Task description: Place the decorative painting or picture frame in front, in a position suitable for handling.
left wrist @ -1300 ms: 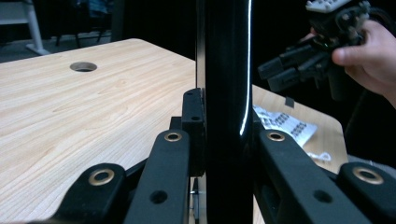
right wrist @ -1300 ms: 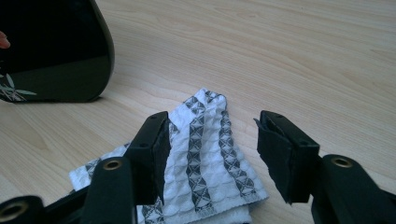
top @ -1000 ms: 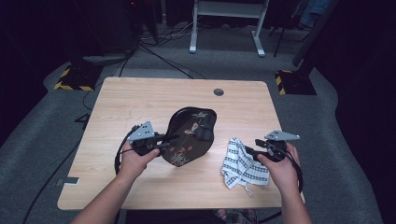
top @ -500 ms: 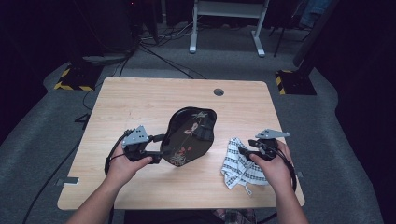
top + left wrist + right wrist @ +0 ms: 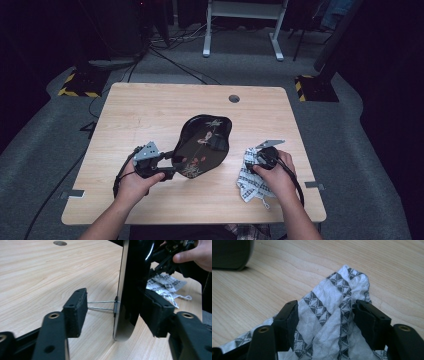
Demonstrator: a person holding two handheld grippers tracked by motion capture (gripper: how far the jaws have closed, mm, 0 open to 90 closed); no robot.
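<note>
Since a second ago, both my hands have drawn back toward the near edge and sunk lower, and the tray (image 5: 202,146) now stands on the table (image 5: 150,115) by itself, propped on its edge. My left gripper (image 5: 167,165) has let go: its jaws have just been opening, and in the left gripper view the tray's (image 5: 130,290) rim sits between the pads, the left pad well off it, the right pad close beside the dark face, whether touching I cannot tell. My right gripper (image 5: 251,159) has come down onto the cloth (image 5: 255,182); its jaws have been opening too, and they straddle a raised fold of cloth (image 5: 329,312) without pinching it.

I count one black lacquered tray, one white cloth with dark patterned bands, two grippers, one round hole (image 5: 233,98) in the tabletop.

From the high view I see the flowers painted on the tray's face. Along the left gripper I see two thin wire legs (image 5: 100,305) running from the tray's back toward my left pad, and my right hand (image 5: 195,255) beyond the tray. Along the right gripper, the weave of the cloth is plain.
</note>
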